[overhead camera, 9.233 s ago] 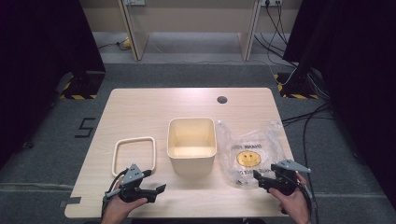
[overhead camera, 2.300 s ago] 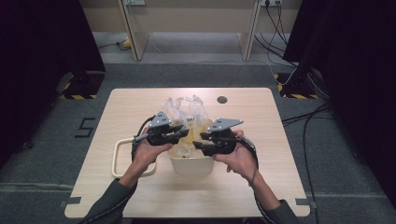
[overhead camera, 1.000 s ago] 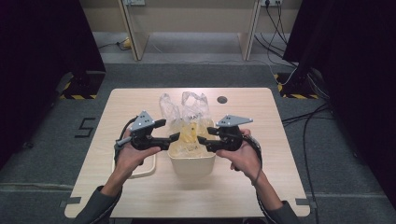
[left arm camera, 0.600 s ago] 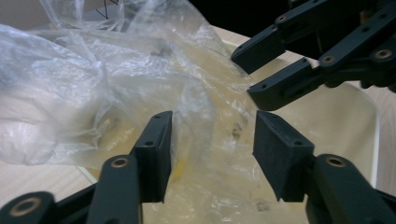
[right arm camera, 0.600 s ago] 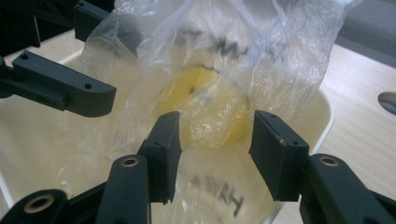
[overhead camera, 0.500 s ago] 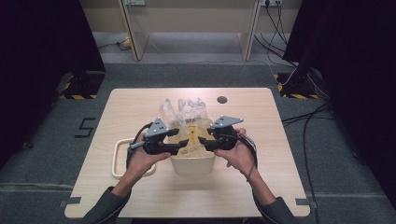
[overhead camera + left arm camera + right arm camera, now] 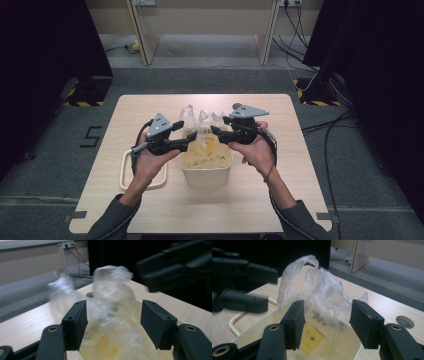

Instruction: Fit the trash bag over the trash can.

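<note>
A: Where does the high view sit?
B: Above the near edge of the counter (image 7: 280, 200), facing forward and down, well back.
A: And the two gripper views?
B: Each rides low and close, facing inward from opposite sides. All three share the clear bag (image 7: 202, 127) (image 7: 110, 297) (image 7: 317, 287) in the cream tub (image 7: 206, 172) (image 7: 262, 326).

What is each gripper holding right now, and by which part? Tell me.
Nothing is held. The jaws of the left gripper and the right gripper stand open on either side of the clear plastic bag, which sits in the cream bin, pads off it.
</note>
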A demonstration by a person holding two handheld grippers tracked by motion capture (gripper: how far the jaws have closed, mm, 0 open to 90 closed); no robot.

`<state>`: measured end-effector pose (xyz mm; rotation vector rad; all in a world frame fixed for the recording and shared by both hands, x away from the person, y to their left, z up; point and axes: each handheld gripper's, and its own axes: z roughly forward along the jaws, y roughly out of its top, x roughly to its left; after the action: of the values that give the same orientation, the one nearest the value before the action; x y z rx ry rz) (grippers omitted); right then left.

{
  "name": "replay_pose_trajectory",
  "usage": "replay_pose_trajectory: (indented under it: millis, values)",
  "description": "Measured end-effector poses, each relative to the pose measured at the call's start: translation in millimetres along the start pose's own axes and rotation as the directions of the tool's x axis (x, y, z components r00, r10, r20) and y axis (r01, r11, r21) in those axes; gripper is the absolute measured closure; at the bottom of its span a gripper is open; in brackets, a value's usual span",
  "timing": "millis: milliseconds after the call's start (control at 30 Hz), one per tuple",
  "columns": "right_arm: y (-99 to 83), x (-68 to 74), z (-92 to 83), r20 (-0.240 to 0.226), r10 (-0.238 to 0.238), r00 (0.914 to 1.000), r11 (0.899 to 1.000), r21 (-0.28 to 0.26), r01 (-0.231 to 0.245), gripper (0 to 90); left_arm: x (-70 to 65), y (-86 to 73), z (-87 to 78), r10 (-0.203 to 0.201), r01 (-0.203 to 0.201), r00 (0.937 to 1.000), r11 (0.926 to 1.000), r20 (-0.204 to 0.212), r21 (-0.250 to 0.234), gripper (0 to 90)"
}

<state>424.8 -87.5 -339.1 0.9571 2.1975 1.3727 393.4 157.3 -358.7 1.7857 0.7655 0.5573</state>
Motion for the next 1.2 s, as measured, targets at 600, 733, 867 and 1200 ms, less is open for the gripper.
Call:
replay_pose_trajectory:
  millis: [600, 733, 867, 1200]
  values:
    - [-1.3, -36.1, 20.8, 0.036, -0.064, 0.9973, 0.997, 0.046, 0.063, 81.4, 18.1, -15.0, 15.3, 0.023, -0.019, 0.9993, 0.9909, -0.030, 0.133, 83.0]
    - [-10.3, -49.9, 5.0, 0.054, -0.020, 0.9984, 0.999, 0.031, 0.018, 82.1, 25.4, -21.3, 1.9, -0.005, 0.007, 0.9999, 0.9924, -0.015, 0.123, 87.6]
    - [-32.7, -66.0, -14.2, 0.076, 0.006, 0.9971, 0.999, 0.045, -0.010, 83.3, 29.0, -39.1, -11.2, -0.011, 0.011, 0.9999, 0.9890, -0.005, 0.147, 89.4]
    - [-61.4, -72.8, -43.6, 0.057, 0.115, 0.9917, 0.993, 0.001, -0.116, 74.8, 24.2, -47.3, -34.8, -0.037, 0.034, 0.9988, 0.9950, 0.032, 0.094, 80.6]
